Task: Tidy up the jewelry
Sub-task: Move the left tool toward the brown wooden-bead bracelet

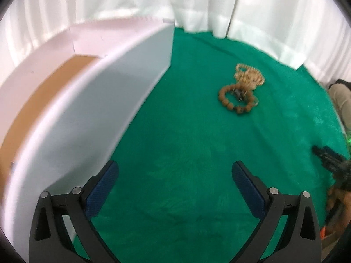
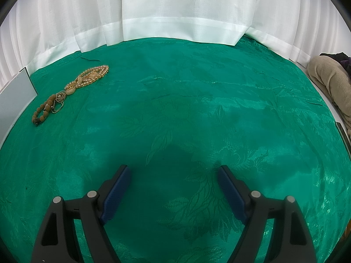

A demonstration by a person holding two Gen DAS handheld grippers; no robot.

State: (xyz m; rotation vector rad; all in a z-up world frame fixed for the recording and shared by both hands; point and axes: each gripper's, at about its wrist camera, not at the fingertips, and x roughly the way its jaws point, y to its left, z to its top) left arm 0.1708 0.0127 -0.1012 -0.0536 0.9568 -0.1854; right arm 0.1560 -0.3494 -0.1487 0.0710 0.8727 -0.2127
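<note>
A brown wooden-bead bracelet lies on the green cloth, touching a gold bead necklace behind it. Both also show in the right wrist view: the bracelet and the necklace at far left. A white box with a brown inside stands at the left. My left gripper is open and empty, beside the box wall, well short of the jewelry. My right gripper is open and empty over bare cloth, far right of the jewelry.
A green patterned cloth covers the table. White curtains hang behind it. A beige folded cloth lies at the right edge. The box corner shows at far left. The other gripper shows at the right edge.
</note>
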